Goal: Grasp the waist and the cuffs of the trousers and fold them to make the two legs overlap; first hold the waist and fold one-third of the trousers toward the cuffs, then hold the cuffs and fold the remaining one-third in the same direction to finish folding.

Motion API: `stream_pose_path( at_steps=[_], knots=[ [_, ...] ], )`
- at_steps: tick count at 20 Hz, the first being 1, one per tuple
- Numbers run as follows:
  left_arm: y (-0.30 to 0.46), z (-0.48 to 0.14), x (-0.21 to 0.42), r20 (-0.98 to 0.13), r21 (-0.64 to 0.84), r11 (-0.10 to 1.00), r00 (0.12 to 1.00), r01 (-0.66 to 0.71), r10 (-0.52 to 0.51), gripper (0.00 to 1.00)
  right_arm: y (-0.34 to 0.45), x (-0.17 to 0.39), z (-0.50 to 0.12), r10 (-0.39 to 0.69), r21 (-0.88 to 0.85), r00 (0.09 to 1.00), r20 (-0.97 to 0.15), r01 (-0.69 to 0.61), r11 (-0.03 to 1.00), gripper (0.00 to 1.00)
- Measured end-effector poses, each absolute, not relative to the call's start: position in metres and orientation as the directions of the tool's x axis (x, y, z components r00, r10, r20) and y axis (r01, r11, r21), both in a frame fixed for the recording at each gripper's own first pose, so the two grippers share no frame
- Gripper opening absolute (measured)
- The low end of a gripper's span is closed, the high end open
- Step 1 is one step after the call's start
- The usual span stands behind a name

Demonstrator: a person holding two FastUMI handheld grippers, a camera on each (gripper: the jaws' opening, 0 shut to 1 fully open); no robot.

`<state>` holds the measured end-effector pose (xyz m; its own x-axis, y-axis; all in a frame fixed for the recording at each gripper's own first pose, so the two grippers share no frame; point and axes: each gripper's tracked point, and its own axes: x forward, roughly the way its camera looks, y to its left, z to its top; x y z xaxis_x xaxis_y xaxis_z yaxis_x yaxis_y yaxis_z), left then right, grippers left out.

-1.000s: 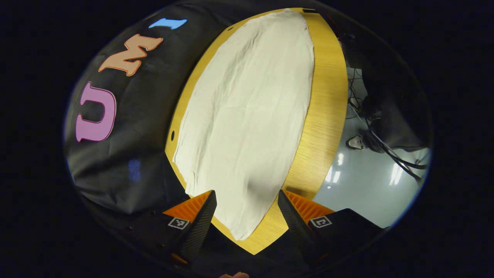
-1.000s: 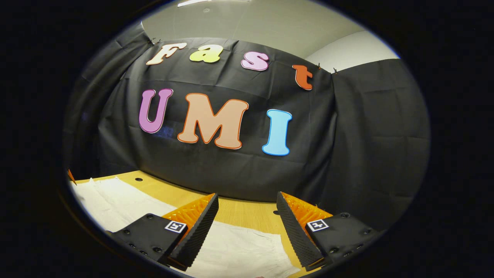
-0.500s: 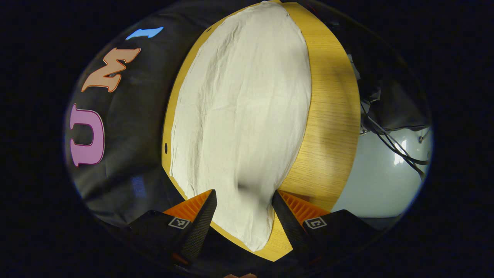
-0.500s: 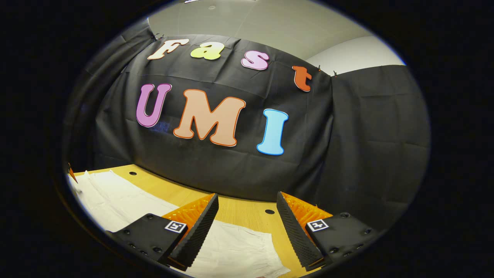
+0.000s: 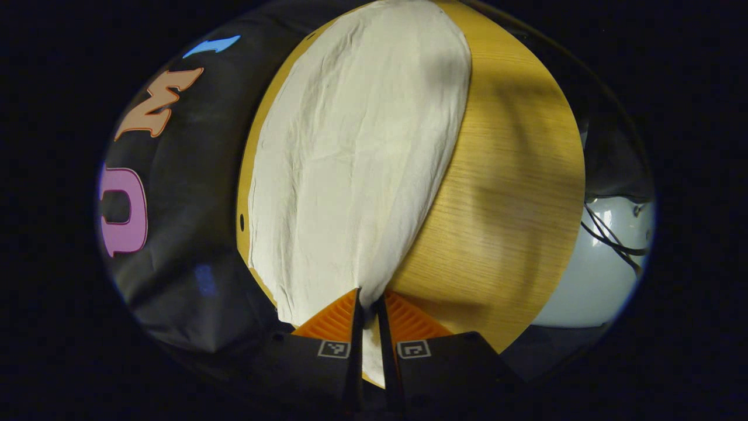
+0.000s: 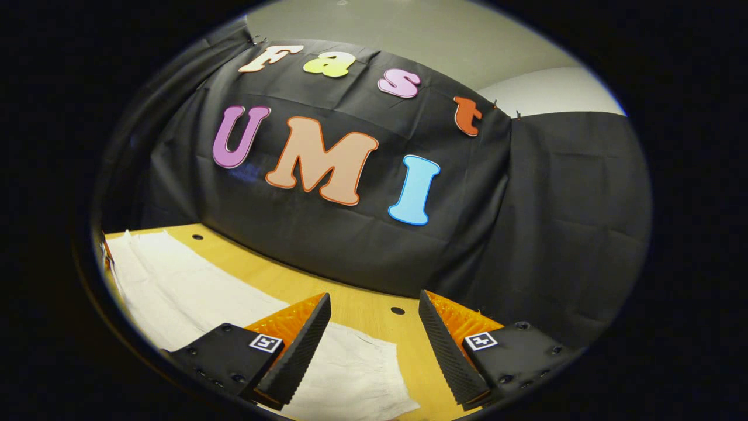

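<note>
Cream trousers (image 5: 350, 164) pinched by left gripper (image 5: 368, 307); right gripper (image 6: 374, 327) hovers above them, jaws apart

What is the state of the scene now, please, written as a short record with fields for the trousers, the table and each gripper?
trousers: pale cloth, spread flat along the table, some wrinkles
table: light wood, small holes near the far edge
left gripper: fingers closed together, pinching the near end of the trousers
right gripper: fingers wide apart, above one end of the trousers, holding nothing
floor: pale and shiny, with cables
</note>
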<state>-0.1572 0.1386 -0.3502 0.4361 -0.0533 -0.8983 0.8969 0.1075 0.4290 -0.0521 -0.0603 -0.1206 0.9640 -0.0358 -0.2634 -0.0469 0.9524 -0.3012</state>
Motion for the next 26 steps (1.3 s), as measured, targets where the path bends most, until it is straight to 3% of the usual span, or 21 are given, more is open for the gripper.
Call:
stream_pose_path(
  at_steps=[1, 4, 10, 15, 26],
  knots=[
    [0.139, -0.349, -0.156, -0.896, 0.435, 0.108, 0.441, 0.894, -0.049, 0.04, -0.065, -0.058, -0.128, -0.03, -0.338, 0.959, -0.281, -0.069, 0.939, 0.97],
    [0.138, -0.35, -0.156, -0.887, 0.454, 0.1, 0.46, 0.885, -0.045, 0.0, -0.072, -0.073, -0.157, 0.005, -0.444, 0.934, -0.357, -0.174, 0.879, 0.98],
    [0.137, -0.351, -0.157, -0.87, 0.486, 0.11, 0.492, 0.867, -0.032, 0.0, -0.077, -0.127, -0.224, 0.09, -0.578, 0.847, -0.523, -0.431, 0.693, 0.97],
    [0.138, -0.35, -0.156, -0.859, 0.506, 0.109, 0.511, 0.856, -0.022, 0.0, -0.084, -0.164, -0.275, 0.117, -0.574, 0.741, -0.661, -0.6, 0.557, 0.98],
    [0.137, -0.351, -0.157, -0.85, 0.523, 0.121, 0.527, 0.844, -0.001, 0.0, -0.086, -0.21, -0.329, 0.134, -0.569, 0.624, -0.77, -0.766, 0.298, 0.98]
  ],
)
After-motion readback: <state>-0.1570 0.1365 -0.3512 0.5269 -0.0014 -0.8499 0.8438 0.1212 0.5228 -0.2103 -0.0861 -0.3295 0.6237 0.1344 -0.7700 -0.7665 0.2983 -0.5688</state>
